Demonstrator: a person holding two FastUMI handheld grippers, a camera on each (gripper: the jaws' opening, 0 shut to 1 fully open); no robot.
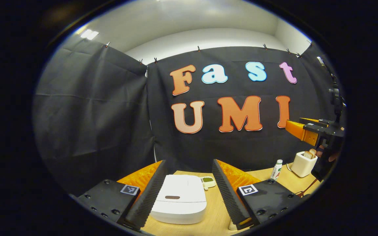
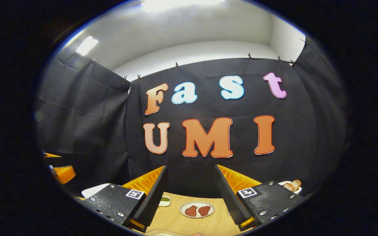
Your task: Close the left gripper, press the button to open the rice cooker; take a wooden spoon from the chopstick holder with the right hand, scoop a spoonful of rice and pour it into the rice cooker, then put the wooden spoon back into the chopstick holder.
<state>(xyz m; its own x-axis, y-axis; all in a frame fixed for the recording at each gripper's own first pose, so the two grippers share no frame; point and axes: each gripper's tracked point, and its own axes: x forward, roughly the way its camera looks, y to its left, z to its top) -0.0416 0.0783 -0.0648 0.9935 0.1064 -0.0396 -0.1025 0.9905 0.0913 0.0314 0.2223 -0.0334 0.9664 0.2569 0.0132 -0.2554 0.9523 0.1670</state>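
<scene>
A white rice cooker sits on the wooden table with its lid down and a dark oval button on top. My left gripper hangs above it, open, its fingers standing either side of the cooker in the left gripper view without touching it. The right gripper shows high at the right edge, held up in the air. In the right gripper view my right gripper is open and holds nothing. The left gripper shows at that view's left edge, with a white corner of the cooker below it.
A small dish of something green lies behind the cooker. A green-capped bottle and a white toaster with bread stand at the right. A plate with two red meat pieces lies ahead of the right gripper.
</scene>
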